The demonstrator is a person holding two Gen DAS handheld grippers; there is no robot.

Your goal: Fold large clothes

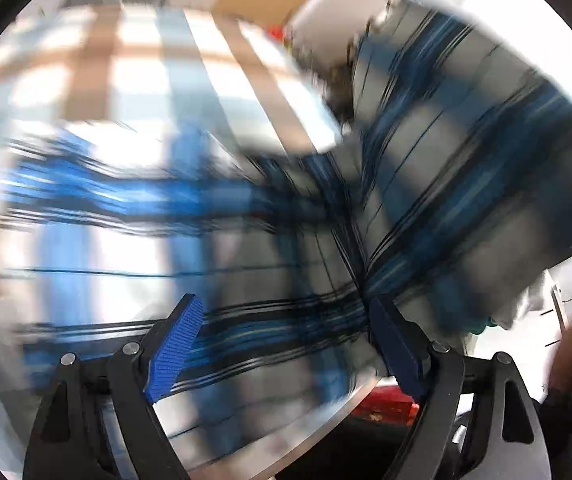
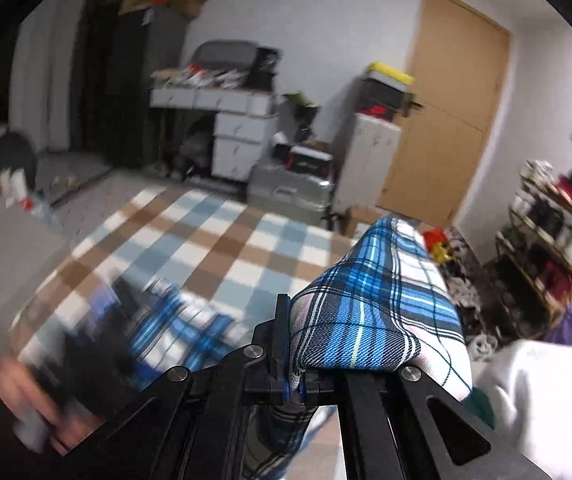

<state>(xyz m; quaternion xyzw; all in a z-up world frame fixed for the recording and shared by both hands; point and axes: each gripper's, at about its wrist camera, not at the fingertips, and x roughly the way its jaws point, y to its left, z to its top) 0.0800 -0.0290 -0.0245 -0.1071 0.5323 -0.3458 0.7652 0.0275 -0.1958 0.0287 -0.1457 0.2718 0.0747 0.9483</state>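
Gaping left tongs (image 1: 281,344) over blurred plaid shirt (image 1: 466,168); right tongs (image 2: 292,344) pinching it

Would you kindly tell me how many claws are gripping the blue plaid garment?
1: the right claw is shut on the blue plaid garment. The left claw is open above it.

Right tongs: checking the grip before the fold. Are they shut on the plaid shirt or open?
Shut on it. In the right wrist view the right tongs pinch the blue plaid shirt, which drapes over them.
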